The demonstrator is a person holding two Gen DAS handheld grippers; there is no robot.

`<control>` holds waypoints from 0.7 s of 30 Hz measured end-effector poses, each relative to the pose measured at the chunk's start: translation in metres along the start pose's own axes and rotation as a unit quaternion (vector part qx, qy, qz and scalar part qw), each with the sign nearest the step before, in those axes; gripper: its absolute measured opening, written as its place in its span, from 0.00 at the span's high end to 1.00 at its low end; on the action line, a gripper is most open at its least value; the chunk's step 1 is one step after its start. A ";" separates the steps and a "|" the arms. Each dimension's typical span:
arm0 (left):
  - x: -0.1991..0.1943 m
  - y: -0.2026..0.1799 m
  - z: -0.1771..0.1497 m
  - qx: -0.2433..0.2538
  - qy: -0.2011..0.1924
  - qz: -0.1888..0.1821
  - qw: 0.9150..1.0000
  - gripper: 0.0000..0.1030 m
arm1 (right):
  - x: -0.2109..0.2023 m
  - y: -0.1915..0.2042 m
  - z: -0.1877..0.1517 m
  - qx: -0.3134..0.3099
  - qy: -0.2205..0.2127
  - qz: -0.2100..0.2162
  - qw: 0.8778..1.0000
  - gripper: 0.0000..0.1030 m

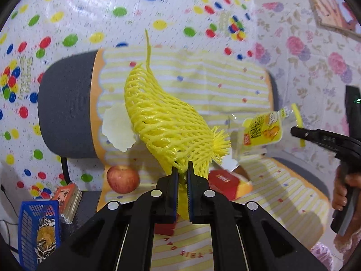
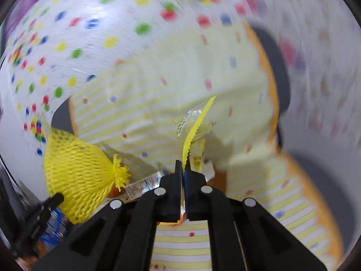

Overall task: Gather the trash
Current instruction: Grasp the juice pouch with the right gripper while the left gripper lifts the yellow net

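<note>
My left gripper (image 1: 182, 169) is shut on a yellow foam fruit net (image 1: 164, 122) and holds it up in front of a chair. The net also shows at the left of the right wrist view (image 2: 79, 176). My right gripper (image 2: 183, 169) is shut on the edge of a yellow and clear snack wrapper (image 2: 194, 131), held in the air. In the left wrist view the right gripper (image 1: 300, 133) shows at the right with the wrapper (image 1: 262, 133) hanging from it.
A chair with a yellow striped cover (image 1: 203, 79) fills the middle. On its seat lie a red apple (image 1: 123, 179) and a red packet (image 1: 224, 183). A blue basket (image 1: 38, 230) with seed shells stands at lower left. A dotted wall sheet (image 1: 90, 11) hangs behind.
</note>
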State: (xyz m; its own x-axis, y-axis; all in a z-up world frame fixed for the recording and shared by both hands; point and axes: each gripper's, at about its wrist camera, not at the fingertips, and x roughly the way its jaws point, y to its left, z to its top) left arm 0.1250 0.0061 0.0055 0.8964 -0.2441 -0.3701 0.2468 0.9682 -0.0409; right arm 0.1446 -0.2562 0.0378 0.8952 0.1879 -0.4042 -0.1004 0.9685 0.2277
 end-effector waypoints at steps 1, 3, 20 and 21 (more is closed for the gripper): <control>-0.008 -0.006 0.001 0.004 -0.006 -0.005 1.000 0.93 | -0.011 0.003 -0.001 -0.015 -0.005 -0.005 1.000 0.97; -0.019 -0.015 0.001 0.010 -0.012 -0.015 1.000 0.93 | -0.037 0.013 -0.007 -0.050 -0.006 -0.018 0.999 0.97; -0.096 -0.131 -0.074 0.090 0.019 -0.131 0.987 0.93 | -0.183 -0.007 -0.114 -0.041 0.056 -0.107 0.992 0.97; -0.100 -0.139 -0.080 0.095 0.023 -0.141 0.985 0.93 | -0.192 -0.010 -0.120 -0.037 0.060 -0.115 0.991 0.97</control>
State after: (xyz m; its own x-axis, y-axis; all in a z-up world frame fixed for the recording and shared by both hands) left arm -0.0284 -0.1000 -0.0258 0.7662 -0.4947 -0.4101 0.5515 0.8338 0.0243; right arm -0.0782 -0.2828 0.0068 0.8401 -0.0245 -0.5418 0.0640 0.9965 0.0541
